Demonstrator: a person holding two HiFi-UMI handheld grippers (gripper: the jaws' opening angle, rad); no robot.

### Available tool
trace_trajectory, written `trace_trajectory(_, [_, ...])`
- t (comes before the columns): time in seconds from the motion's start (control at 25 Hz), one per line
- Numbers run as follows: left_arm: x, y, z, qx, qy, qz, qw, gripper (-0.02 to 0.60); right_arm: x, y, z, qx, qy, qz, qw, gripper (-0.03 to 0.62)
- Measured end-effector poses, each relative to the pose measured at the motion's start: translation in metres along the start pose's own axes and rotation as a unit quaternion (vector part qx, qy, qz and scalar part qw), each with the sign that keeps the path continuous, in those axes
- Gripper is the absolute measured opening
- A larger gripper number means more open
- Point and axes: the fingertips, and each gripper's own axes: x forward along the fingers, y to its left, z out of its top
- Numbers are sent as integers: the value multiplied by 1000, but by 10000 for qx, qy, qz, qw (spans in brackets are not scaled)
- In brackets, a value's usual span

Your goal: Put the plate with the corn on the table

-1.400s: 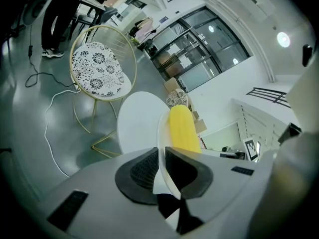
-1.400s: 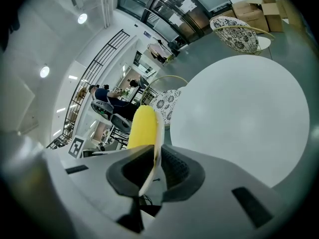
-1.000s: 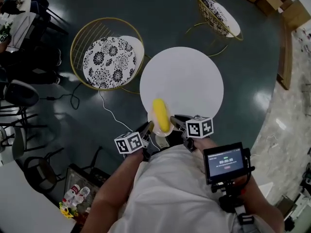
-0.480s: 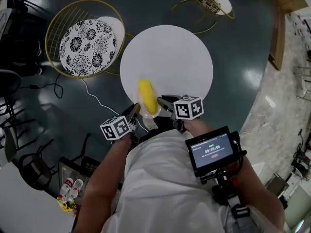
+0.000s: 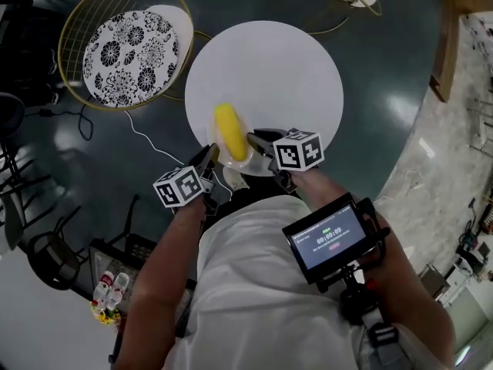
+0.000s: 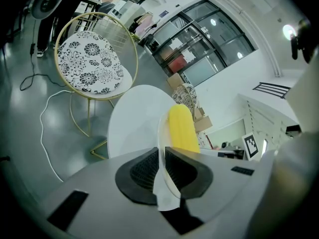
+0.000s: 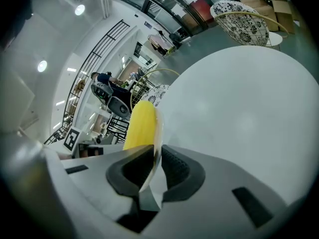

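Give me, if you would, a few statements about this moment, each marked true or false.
1. The left gripper is clamped on the rim of the plate. True.
2. The corn lies on the bare table beside the plate. False: it lies on the plate.
3. The right gripper is open and empty. False: it is shut on the plate's other side.
4. A chair with a floral cushion stands by the round white table. True.
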Motion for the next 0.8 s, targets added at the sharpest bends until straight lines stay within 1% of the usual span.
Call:
trace_trajectory(0.16, [11, 3, 12, -78, -125, 69, 9999, 46, 9, -9, 16, -25, -31, 10, 10000, 55])
trace_trajectory(0.36, [32, 7, 26, 3, -113, 93, 9999, 46, 17, -27, 33, -52, -43, -163, 9998, 55])
trace_trajectory(0.56, [47, 15, 39, 35, -108, 184, 9998, 46, 27, -39, 47, -109, -32, -299, 9995, 55])
trace_trajectory(0.8, [71, 24, 55, 118, -112, 318, 9994, 46, 40, -58, 66, -202, -34, -567, 9982, 55])
